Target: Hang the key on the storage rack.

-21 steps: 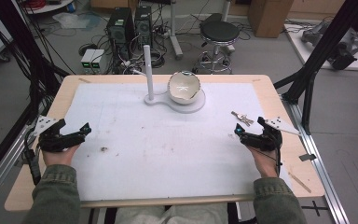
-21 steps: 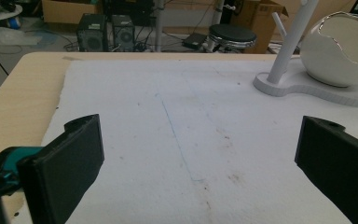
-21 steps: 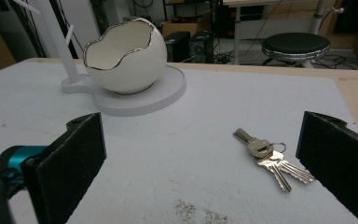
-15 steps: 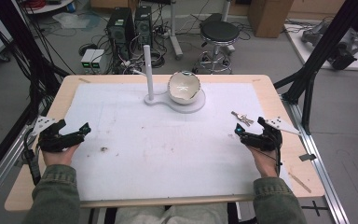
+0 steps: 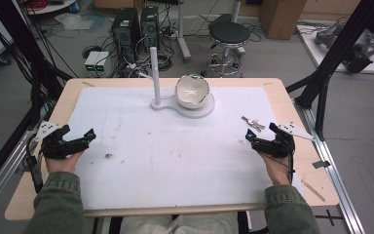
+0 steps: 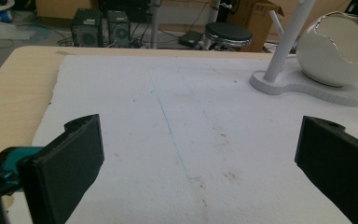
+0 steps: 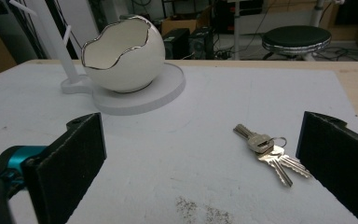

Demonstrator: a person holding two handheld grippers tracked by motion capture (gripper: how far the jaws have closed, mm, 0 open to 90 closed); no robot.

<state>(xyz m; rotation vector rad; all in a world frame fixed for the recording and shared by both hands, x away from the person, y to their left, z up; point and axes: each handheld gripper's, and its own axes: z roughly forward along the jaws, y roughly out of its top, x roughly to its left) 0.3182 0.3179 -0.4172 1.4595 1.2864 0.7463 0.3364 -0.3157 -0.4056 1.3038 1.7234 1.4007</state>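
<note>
Small bunch of silver metal keys (image 7: 268, 151) flat on the white mat (image 5: 175, 146) of the counter, just ahead of the right claw (image 5: 263, 140) — spread wide, empty, left claw (image 5: 78, 141) — spread wide too, holding nothing, white egg-shaped bowl (image 5: 192, 91) far off

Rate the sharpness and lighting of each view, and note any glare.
High view: soft, even light, faint shadows, keys small and slightly blurred. Left gripper view: white mat sharp, no glare. Right gripper view: keys crisp with small glints, egg-shaped bowl evenly lit.
</note>
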